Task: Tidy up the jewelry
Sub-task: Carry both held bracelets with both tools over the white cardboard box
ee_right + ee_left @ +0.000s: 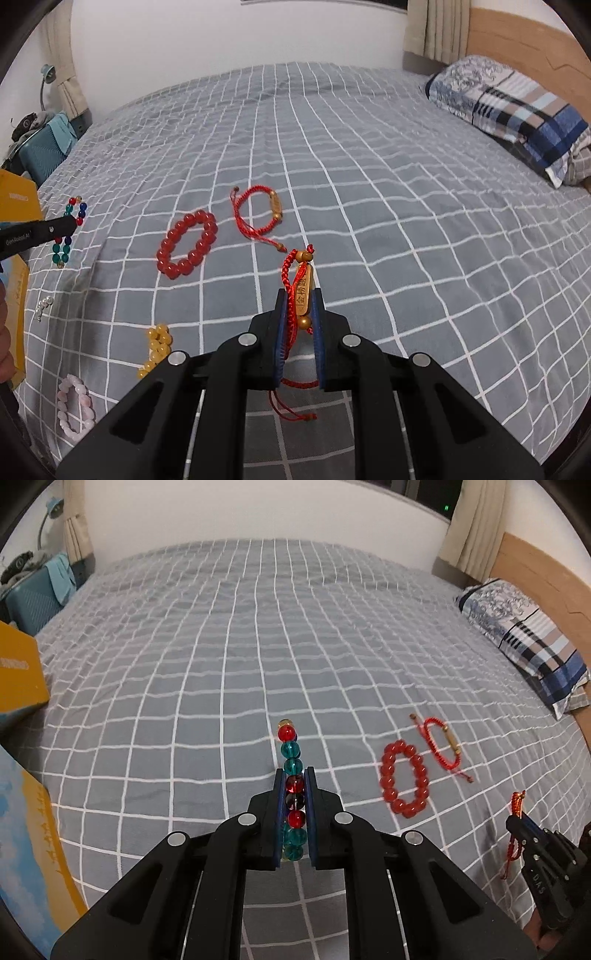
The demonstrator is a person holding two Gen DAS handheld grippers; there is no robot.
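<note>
Multicolour bead bracelet (293, 794) clamped edge-on in left gripper (294, 775); right gripper (300, 295) pinches red cord bracelet (301, 291), both level above bedspread (221, 664).

Both cameras sit just behind our gripper fingers, looking forward and down over the bed (240, 635) toward the far wall, headboard side to the right. The left view rides further left, with the right gripper (517, 805) at its lower right edge; the right view catches the left gripper (72, 225) at its left edge. Both share the red bead bracelet (404, 779) (186, 243), the red cord bracelet (441, 744) (258, 214) and the pillow (524, 638) (509, 107), nearer in the right view.
</note>
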